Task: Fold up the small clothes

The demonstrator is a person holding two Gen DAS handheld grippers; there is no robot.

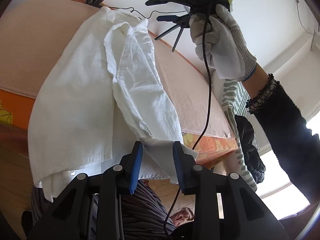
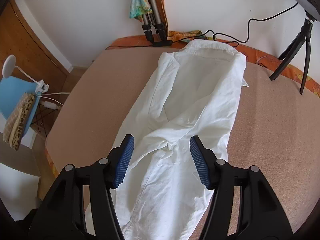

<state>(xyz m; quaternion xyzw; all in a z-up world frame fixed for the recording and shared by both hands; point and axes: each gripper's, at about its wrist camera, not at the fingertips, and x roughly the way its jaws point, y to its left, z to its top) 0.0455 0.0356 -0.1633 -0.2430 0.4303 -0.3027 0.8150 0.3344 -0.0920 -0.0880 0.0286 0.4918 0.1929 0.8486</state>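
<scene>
So the white shirt [image 2: 180, 120] is lying lengthwise on the beige blanket [image 2: 270, 140] on the bed, sides already folded in, collar at the far end near the wall. Its near hem hangs off the bed edge and runs out of frame under the right gripper [image 2: 162, 160], so I can't see where it ends. That gripper's blue pads [image 2: 124, 160] are spread wide above the shirt, nothing between them.

The left gripper [image 1: 158, 162] sits low at the bed's edge. Its pads are parted too, and a corner of the shirt lies in the gap, but I can't tell if either pad actually touches the fabric.

From the left view, the gloved right hand [image 1: 220, 40] holds its gripper up high. A small black tripod [image 2: 296, 56] stands at the far right of the bed, its top cut off.
</scene>
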